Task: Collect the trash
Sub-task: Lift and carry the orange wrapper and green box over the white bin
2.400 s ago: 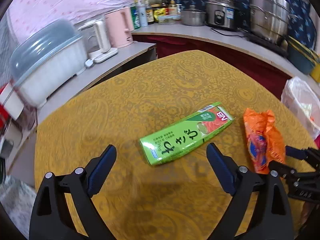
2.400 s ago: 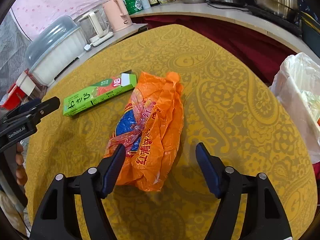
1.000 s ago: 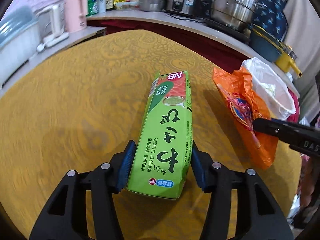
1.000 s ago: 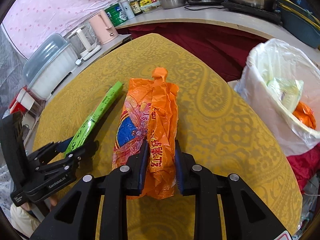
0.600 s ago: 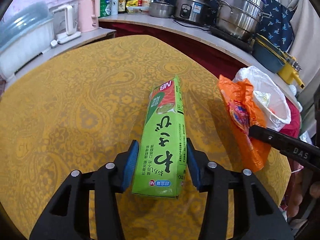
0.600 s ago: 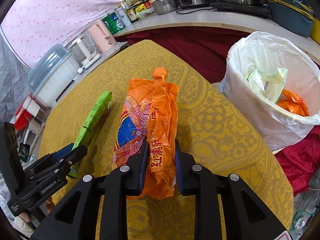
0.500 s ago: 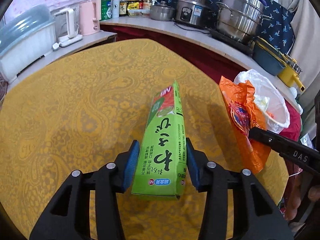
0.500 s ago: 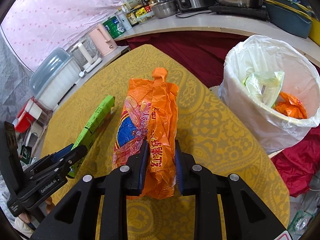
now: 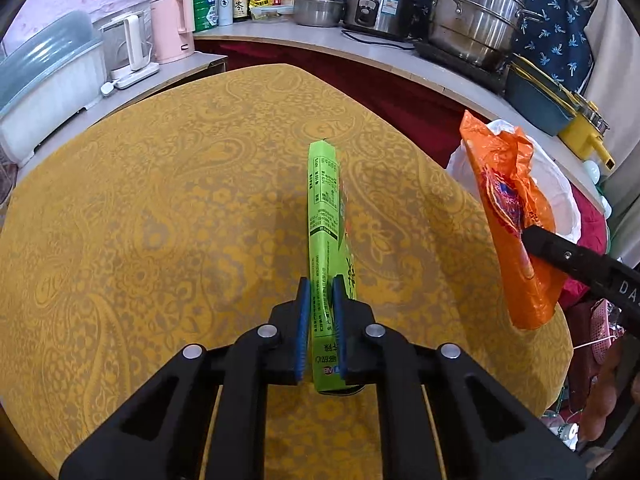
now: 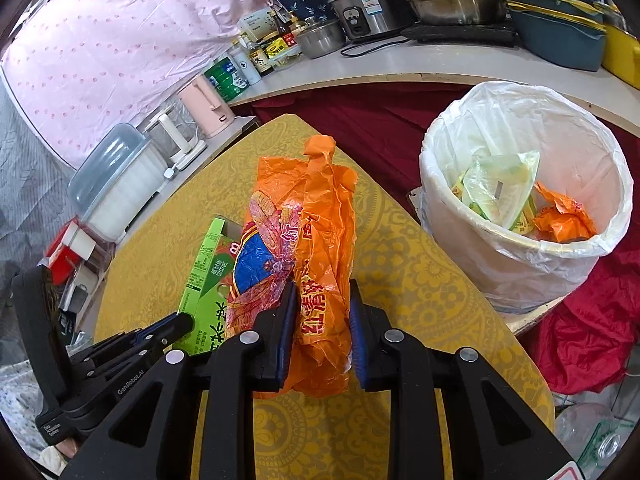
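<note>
A green carton (image 9: pixel 324 200) with its far end flap open is lifted over the yellow table (image 9: pixel 160 200). My left gripper (image 9: pixel 320 292) is closing tight on its near end, and the carton is squeezed thin between the blue pads. A crumpled orange plastic bag (image 10: pixel 316 216) hangs in my right gripper (image 10: pixel 322 296), whose pads press on its lower part. The white-lined trash bin (image 10: pixel 520 264) stands just off the table's right edge, ahead and right of the bag. The same bag (image 9: pixel 512 208) shows at the right of the left wrist view, in front of the bin (image 9: pixel 560 200).
The bin holds green and orange wrappers (image 10: pixel 560 220). A counter behind carries steel pots (image 9: pixel 472 12), a rice cooker (image 9: pixel 380 0), bottles and a pink kettle (image 9: pixel 172 28). A lidded white container (image 9: pixel 40 92) stands left of the table. Red cloth (image 10: pixel 592 328) lies by the bin.
The left jaws have closed much further, so the carton now shows edge-on and flattened. Both grippers have carried their loads toward the bin, which sits larger and nearer in the right wrist view.
</note>
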The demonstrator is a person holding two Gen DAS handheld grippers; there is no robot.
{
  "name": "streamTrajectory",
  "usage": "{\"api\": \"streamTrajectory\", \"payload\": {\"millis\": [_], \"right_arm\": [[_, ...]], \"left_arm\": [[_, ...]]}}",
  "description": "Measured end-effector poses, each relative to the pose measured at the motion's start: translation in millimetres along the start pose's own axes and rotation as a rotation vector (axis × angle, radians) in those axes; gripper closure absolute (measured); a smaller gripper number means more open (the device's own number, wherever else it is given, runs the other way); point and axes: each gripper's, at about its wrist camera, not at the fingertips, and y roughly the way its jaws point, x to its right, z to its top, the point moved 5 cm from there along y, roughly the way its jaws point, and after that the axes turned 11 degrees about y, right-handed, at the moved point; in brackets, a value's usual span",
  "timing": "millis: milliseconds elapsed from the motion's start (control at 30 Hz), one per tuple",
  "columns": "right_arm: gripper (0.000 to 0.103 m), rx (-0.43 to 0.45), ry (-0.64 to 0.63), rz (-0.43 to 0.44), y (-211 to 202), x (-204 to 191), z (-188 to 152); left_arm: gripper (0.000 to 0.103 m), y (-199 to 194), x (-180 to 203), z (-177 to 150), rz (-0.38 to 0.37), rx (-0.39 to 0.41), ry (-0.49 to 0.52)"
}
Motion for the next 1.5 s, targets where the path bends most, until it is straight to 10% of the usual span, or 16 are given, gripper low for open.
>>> {"api": "streamTrajectory", "payload": {"millis": [300,733,1500], "right_arm": [[0.08,-0.003,0.012,0.006,-3,7,-5],[0.08,0.035,0.038,0.002,-16,18,5],[0.08,0.292,0.115,-0.079,-93,96,106]], "left_arm": [[0.071,20,7,-4,-0.017,-0.051,-0.019],[0.082,18,33,13,-0.025,-0.016,0.014],[0.082,-7,163,146,-0.184,0.162,0.19]]}}
